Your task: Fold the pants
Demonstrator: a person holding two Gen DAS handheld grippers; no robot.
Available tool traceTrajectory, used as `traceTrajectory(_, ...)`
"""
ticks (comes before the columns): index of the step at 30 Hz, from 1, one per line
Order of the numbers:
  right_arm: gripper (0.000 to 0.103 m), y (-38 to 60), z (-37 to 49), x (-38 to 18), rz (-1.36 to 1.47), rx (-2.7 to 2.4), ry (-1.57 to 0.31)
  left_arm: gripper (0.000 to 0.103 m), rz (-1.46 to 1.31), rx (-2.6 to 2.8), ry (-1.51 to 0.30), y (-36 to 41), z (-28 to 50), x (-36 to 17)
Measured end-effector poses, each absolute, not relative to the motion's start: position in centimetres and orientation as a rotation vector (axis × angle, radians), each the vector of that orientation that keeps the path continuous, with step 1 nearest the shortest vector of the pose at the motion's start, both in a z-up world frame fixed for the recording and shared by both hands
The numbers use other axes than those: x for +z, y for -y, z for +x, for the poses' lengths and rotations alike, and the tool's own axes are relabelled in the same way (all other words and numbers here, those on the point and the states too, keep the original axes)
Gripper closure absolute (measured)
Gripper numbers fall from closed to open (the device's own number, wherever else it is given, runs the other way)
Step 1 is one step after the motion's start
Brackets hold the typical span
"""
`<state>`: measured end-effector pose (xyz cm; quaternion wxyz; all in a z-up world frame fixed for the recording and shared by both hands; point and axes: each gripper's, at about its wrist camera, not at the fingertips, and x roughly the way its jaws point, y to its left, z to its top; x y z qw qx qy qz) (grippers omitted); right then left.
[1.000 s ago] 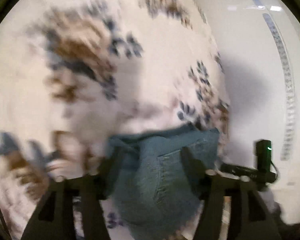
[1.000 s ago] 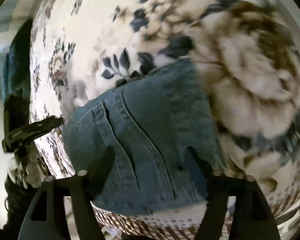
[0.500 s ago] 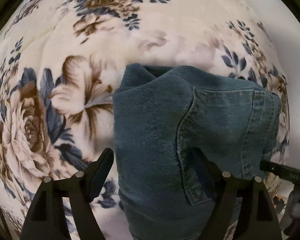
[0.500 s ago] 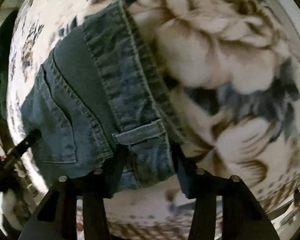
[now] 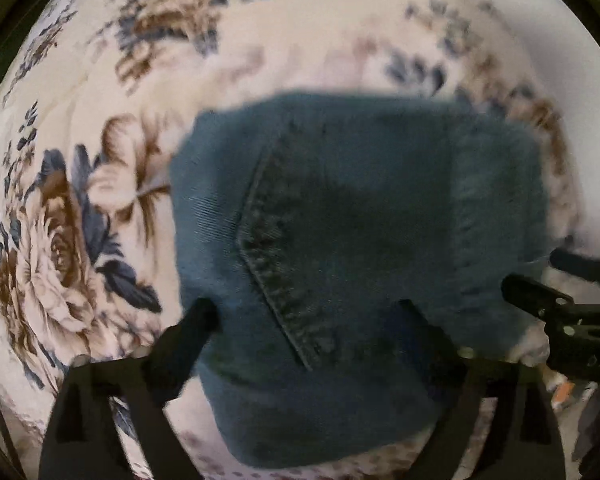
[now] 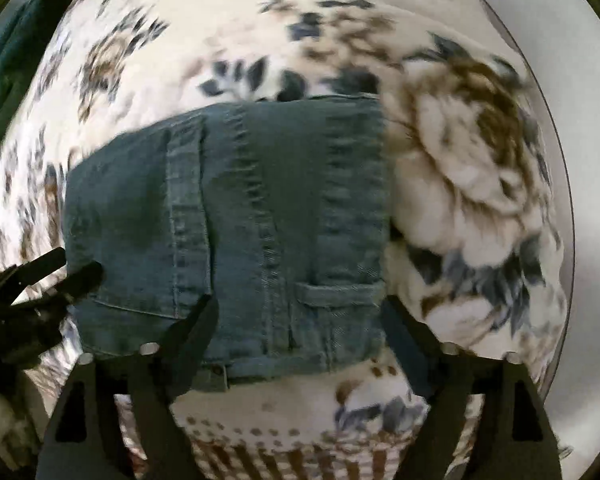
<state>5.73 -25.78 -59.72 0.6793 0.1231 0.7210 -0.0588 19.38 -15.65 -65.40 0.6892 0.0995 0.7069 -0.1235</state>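
Observation:
The blue jeans lie folded in a compact bundle on the floral blanket, back pocket seam up. My left gripper points down over their near edge. Its jaws are opening wide and the pads do not press the denim; the left finger stands at the bundle's edge. In the right wrist view the jeans show the waistband and a belt loop. My right gripper hangs over that waistband, jaws opening, nothing pinched. Each gripper shows in the other's view: the right gripper and the left gripper.
A cream blanket with brown and blue flowers covers the bed, and its checked border runs along the near edge. A white wall is at the right. Dark teal cloth sits at the far left.
My right gripper has let go of the waistband it pinched and spread its jaws. The left jaws have widened too. The jeans now rest folded on the blanket.

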Motion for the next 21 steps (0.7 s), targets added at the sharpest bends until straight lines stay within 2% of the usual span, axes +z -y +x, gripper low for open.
traceTrajectory(1, 0.014, 25.1, 6.0, -61.1, 0.265, -0.124, -1.642, 0.0, 0.222, -0.274, -1.589, 15.7, 19.5, -66.2)
traceTrajectory(4, 0.011, 23.1, 6.7, -64.6, 0.188, -0.127, -1.685, 0.0, 0.209, -0.259, -1.588, 15.6, 20.1, -68.1)
traceTrajectory(7, 0.0, 23.2, 7.4, -65.7, 0.158, -0.136, -1.665, 0.0, 0.144, -0.243, -1.536, 14.8, 20.4, -68.4)
traceTrajectory(10, 0.0, 24.1, 7.8, -66.5, 0.234, -0.142, -1.668, 0.0, 0.108, -0.202, -1.492, 14.5, 20.0, -68.3)
traceTrajectory(16, 0.0, 27.0, 8.7, -66.3, 0.212, -0.224, -1.686, 0.0, 0.056, -0.241, -1.535, 11.8, 20.7, -68.1)
traceTrajectory(19, 0.0, 31.4, 5.8, -67.5, 0.611, -0.241, -1.702, 0.0, 0.047, -0.263, -1.531, 10.9, 21.0, -66.3)
traceTrajectory(21, 0.005, 31.9, 4.5, -66.5, 0.708, -0.253, -1.675, 0.003, -0.001, -0.286, -1.485, 9.6, 20.5, -63.3)
